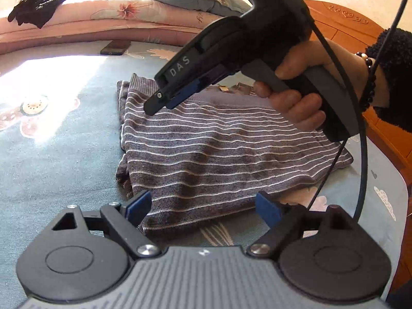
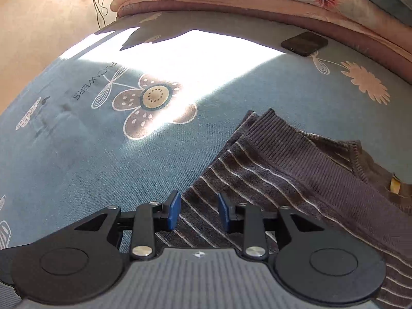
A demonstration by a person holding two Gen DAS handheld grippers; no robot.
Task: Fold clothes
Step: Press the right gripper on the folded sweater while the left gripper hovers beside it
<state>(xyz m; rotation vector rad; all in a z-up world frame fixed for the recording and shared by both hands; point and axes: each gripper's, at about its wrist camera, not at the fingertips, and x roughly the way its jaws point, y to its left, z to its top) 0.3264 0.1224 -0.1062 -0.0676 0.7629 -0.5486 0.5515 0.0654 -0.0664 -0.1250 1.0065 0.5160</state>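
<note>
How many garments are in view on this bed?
2. A striped sweater lies folded on the blue sheet in front of both tongs; a black garment is draped over the pink quilt behind. Others may be hidden.

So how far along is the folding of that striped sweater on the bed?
Well along, it seems: the striped sweater already lies in a layered, roughly rectangular bundle on the blue bedsheet. Nothing is in hand; the left gripper and right gripper both hover open over it. Left, perhaps: a final fold or tidying, and the black garment lying unfolded on the pink quilt.
</note>
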